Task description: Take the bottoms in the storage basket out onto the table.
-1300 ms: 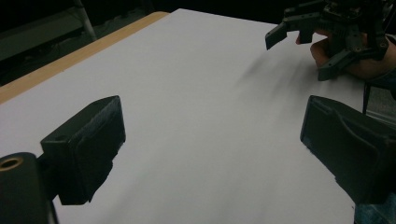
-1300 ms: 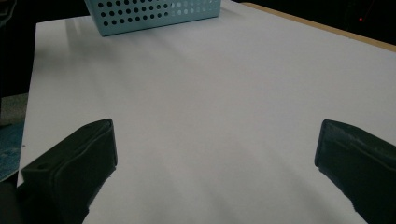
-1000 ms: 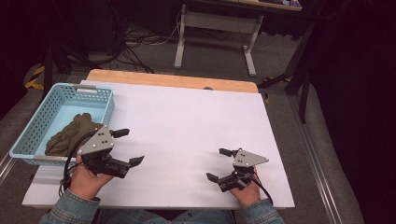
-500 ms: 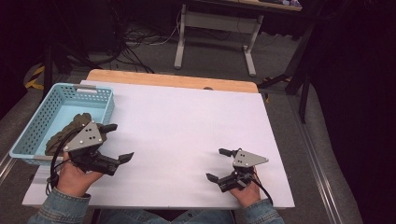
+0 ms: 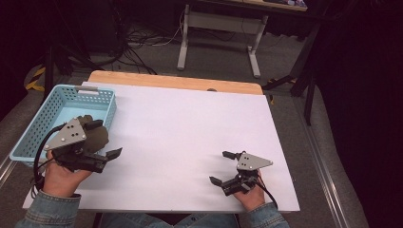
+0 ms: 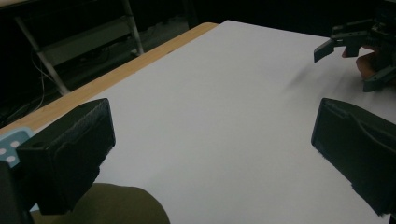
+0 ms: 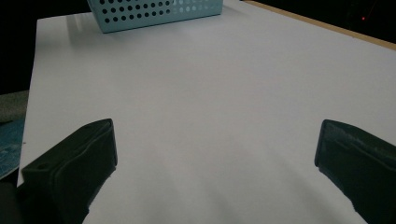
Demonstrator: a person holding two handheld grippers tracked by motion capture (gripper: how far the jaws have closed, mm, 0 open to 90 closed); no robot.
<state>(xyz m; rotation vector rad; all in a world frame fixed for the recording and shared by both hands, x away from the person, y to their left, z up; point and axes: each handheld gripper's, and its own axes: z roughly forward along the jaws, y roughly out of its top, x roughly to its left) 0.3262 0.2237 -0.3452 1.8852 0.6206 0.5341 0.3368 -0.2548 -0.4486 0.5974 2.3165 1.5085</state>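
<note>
While jaws just spread wide, left hand-held gripper (image 5: 108, 140) empty beside basket (image 5: 45, 124) | right hand-held gripper (image 5: 222, 167) open, empty

A white table (image 5: 190, 137) is filling the middle of the frame, with a wooden strip along its far edge. At the left, a light blue basket (image 5: 45, 121) is sitting on the table's edge, with an olive cloth (image 5: 97, 137) lying in its near right corner. The left tongs (image 5: 107, 140) are hovering over that cloth, jaws spread wide and empty. At the lower right, the right tongs (image 5: 222, 167) are resting low over the table, jaws apart, nothing between them.
</note>
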